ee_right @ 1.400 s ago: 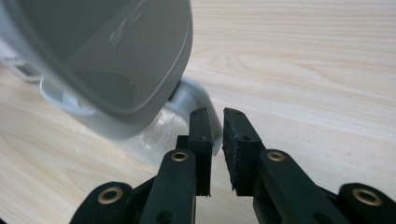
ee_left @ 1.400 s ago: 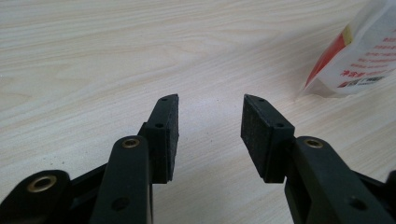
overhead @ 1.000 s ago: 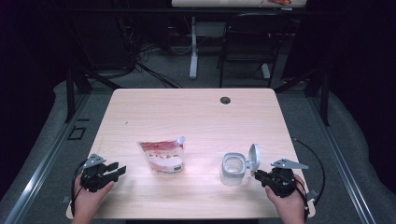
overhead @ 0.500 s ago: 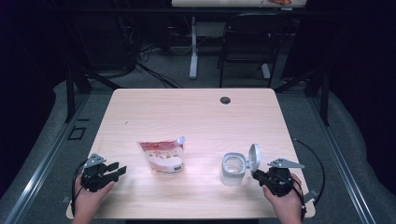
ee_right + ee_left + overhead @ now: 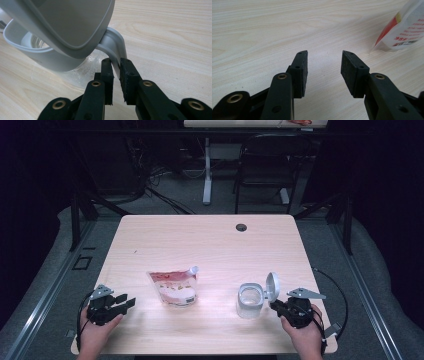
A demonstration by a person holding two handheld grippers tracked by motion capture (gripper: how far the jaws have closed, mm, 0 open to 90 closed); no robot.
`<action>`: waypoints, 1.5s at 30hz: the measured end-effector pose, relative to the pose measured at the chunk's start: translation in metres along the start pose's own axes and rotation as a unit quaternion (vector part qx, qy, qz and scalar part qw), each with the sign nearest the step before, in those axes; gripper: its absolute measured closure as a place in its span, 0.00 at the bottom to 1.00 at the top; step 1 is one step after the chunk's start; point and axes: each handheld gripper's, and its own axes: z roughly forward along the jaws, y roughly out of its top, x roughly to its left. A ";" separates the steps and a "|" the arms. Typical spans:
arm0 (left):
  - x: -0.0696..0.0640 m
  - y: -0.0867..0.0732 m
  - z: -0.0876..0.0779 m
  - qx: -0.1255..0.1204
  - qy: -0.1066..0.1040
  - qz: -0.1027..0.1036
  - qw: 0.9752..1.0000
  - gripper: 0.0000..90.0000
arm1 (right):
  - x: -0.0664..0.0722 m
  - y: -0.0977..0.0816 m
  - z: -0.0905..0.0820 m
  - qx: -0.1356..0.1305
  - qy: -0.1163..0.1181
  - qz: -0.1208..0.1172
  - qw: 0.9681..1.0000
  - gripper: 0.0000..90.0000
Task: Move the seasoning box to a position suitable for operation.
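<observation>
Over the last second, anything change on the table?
Nothing has visibly moved. The right gripper stays clamped on the handle of the clear jug, whose lid still stands open; its jaws eased slightly around the handle without letting go. The left gripper stays open with nothing between its jaws, short of the pouch, which lies where it did on the table.

Tongs (image 5: 115,65) clamped on jug handle (image 5: 115,47)

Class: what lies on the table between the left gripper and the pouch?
Nothing: in the high view, bare table separates the left gripper from the pouch.
</observation>
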 end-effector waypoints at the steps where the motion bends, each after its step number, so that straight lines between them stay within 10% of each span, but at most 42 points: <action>1: 0.000 0.000 0.000 0.000 0.000 0.000 1.000 0.64 | -0.001 0.001 0.001 -0.001 -0.001 0.000 1.000 0.90; 45: -0.004 0.002 0.005 0.007 -0.002 0.007 1.000 0.62 | -0.026 0.029 0.024 -0.038 0.038 0.034 0.998 0.94</action>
